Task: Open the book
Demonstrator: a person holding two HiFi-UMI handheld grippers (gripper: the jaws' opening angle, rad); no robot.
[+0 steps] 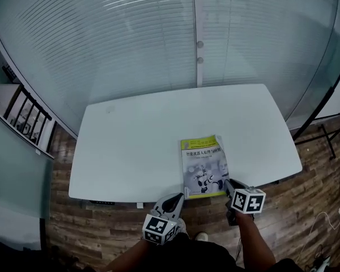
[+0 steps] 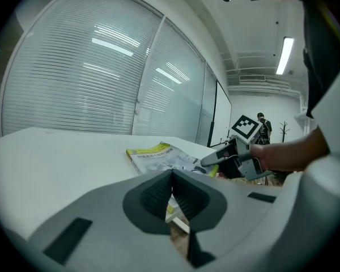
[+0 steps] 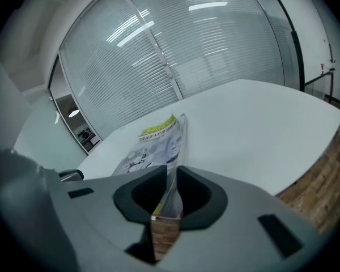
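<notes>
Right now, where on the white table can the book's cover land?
Bare: the white table left of the yellow-and-grey paperback book, out to the left and far rims; a narrower strip to its right. Crowded: the near edge, where the right gripper pinches the book and the left gripper hovers.

A thin paperback book (image 1: 203, 166), its cover pale grey with a yellow-green band along the far edge and a robot pictured lower down, lies closed and flat, cover up, on the white table (image 1: 136, 146). It sits right of the middle at the table's near edge. Its near right corner is pinched by the right gripper (image 1: 226, 185).
</notes>
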